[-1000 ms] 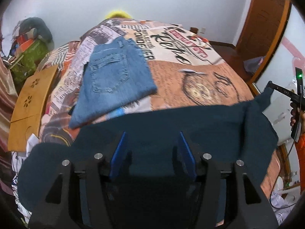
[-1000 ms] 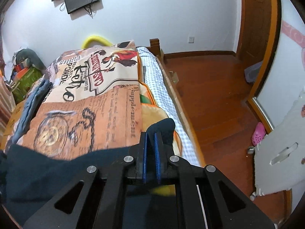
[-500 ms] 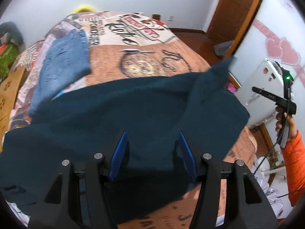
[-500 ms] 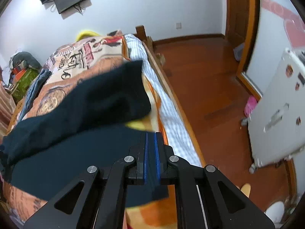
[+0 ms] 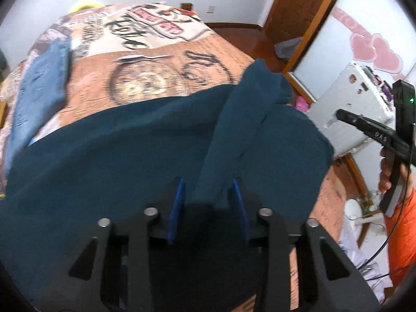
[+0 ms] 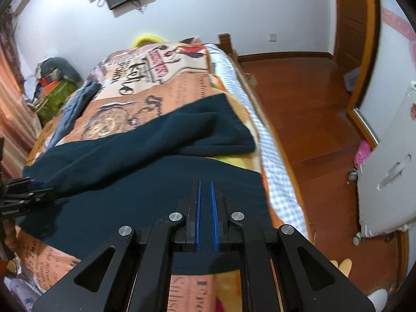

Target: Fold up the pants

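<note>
Dark teal pants (image 5: 117, 156) lie spread across the printed blanket, one leg (image 5: 249, 109) folded back over the rest. My left gripper (image 5: 207, 182) points steeply down at them. Its jaws are closing, with a raised fold of the cloth between the blue pads (image 5: 176, 202). The right gripper (image 6: 205, 182) is shut on the near edge of the pants (image 6: 156, 182) by the bed's side. In the left wrist view the right gripper (image 5: 340, 114) shows at the right edge, held by a hand in an orange sleeve. The left gripper (image 6: 23, 195) appears at the left of the right wrist view.
Folded blue jeans (image 5: 41, 83) lie on the far left of the bed (image 5: 156, 59). A white wheeled case (image 6: 390, 169) and a pink slipper (image 6: 362, 150) stand on the wooden floor (image 6: 299, 104) to the right of the bed.
The pants have been drawn out over the bed and one leg has flopped across them. My left gripper has swung right and down, its jaws narrowing on a fold. The right gripper stays shut.
</note>
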Available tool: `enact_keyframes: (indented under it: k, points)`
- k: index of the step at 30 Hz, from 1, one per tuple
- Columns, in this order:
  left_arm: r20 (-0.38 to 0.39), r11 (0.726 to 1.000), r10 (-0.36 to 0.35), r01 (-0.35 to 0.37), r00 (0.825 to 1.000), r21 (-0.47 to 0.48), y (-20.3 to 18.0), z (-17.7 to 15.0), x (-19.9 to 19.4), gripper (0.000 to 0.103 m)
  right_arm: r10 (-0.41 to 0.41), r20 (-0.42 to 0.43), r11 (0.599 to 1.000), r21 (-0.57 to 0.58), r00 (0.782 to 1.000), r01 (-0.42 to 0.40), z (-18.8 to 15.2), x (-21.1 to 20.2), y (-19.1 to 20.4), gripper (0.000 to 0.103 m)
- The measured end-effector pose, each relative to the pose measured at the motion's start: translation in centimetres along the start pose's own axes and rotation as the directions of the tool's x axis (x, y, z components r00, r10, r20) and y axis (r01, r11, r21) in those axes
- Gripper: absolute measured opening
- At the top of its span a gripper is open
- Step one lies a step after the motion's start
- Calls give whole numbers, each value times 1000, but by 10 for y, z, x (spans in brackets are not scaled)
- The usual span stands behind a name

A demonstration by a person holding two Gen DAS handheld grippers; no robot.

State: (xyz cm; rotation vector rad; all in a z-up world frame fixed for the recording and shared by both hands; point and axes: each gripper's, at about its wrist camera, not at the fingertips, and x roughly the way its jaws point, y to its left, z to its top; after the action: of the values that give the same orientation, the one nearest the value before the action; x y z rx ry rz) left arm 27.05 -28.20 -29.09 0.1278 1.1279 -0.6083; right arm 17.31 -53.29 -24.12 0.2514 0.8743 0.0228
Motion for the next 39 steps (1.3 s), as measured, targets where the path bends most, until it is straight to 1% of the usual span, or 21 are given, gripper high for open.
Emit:
enact_keyframes:
  k: [3,5,7,10,12,14,16,17,18,19,23,27,29,31,32,33,34,37,38,39]
  points:
    - [-25,998,-49,50,998,29,-16,8,11,33,14,12,1000,-2,1000,-14,0,-4,4,7]
    - [-38,997,-53,55,998,61,-29,13,20,33,21,24,1000,3,999,-21,-1,-8,3,7]
    - [-59,995,-44,49,997,82,-38,20,32,33,10,33,1000,8,999,-10,-3,-14,2,7]
    - [-86,996,-18,26,996,86,-48,33,51,33,-10,38,1000,12,999,9,-7,-20,-2,7]
    - [-98,998,12,-5,995,68,-49,42,62,33,-19,37,1000,17,999,18,-10,-24,-5,7]
    - [-101,999,0,3,995,35,-51,53,69,33,-26,37,999,22,999,25,-13,-27,-8,7]
    - [-107,1000,2,1,994,24,-52,59,75,33,-29,33,999,30,999,28,-15,-27,-11,7]
    - [-108,1000,3,0,994,30,-56,62,78,32,-30,31,999,33,999,29,-15,-27,-12,7]
    - [-105,999,6,-1,994,42,-59,62,78,26,-31,31,999,37,999,30,-16,-27,-12,7]
    - [-103,998,9,-3,995,56,-63,61,78,20,-30,29,999,39,999,29,-16,-28,-13,7]
    - [-97,993,-19,31,995,116,-74,47,69,12,-24,32,999,27,999,23,-15,-28,-12,7]
    - [-99,990,-57,69,993,124,-79,33,63,12,-9,34,1000,2,999,9,-9,-25,-2,7]
    - [-103,986,-53,68,993,154,-86,26,61,12,-1,33,1000,-15,999,1,-6,-22,5,7]
    - [-103,979,-26,46,994,198,-93,20,60,12,10,28,999,-30,1000,-10,-3,-18,11,12]
    - [-98,977,-6,27,995,213,-95,18,58,12,14,25,999,-37,1000,-13,-2,-16,15,22]
    - [-94,977,-4,24,996,214,-95,17,54,12,16,24,999,-41,1000,-15,-1,-14,18,30]
    - [-87,978,-16,33,996,205,-93,17,49,12,15,27,999,-45,1000,-14,0,-12,21,32]
    - [-41,986,-60,66,997,155,-80,21,26,12,27,25,998,-56,999,-25,6,-7,29,32]
    - [-24,987,-68,71,997,144,-74,23,17,14,31,24,998,-56,999,-29,9,-5,31,32]
    - [-2,989,-61,60,998,135,-67,27,7,19,34,23,998,-58,999,-33,12,-2,35,33]
